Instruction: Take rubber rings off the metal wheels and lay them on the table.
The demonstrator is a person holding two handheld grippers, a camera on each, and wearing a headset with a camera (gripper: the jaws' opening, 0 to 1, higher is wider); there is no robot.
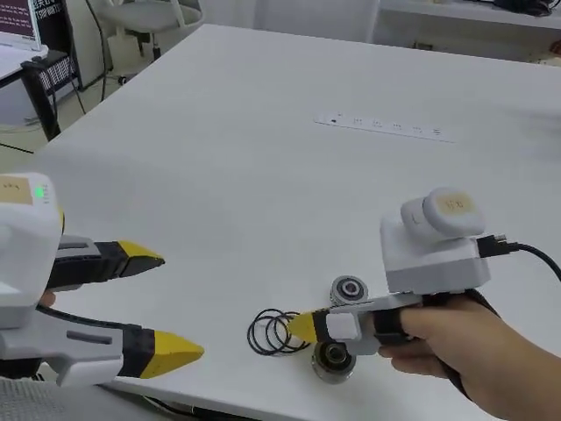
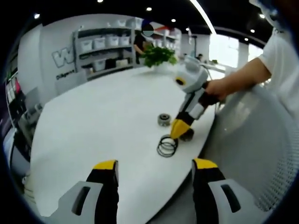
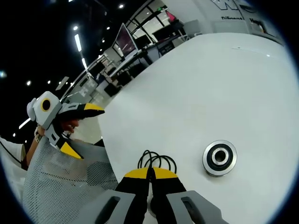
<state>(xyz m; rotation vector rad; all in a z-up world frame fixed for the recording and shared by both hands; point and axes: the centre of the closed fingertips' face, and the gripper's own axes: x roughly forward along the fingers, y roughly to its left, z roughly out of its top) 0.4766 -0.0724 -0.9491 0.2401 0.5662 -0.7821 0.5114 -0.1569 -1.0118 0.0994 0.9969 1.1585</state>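
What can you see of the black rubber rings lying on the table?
The thin black rubber rings lie as a loose pile of overlapping loops, flat on the white table near its front edge. They look slim and flexible. The right claw, jaws shut, has its yellow tips at the pile's edge; contact is unclear. A round metal wheel sits close by.

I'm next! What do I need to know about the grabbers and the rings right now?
Left gripper: jaws open, empty, hovering at the table's near left edge.
Right gripper: jaws shut, tip at the rings, held over the near wheel.
Far wheel: on the table just beyond the near one.
Done: a few rings lie piled on the table.
Left: I cannot tell if either wheel still carries a ring, so check both.
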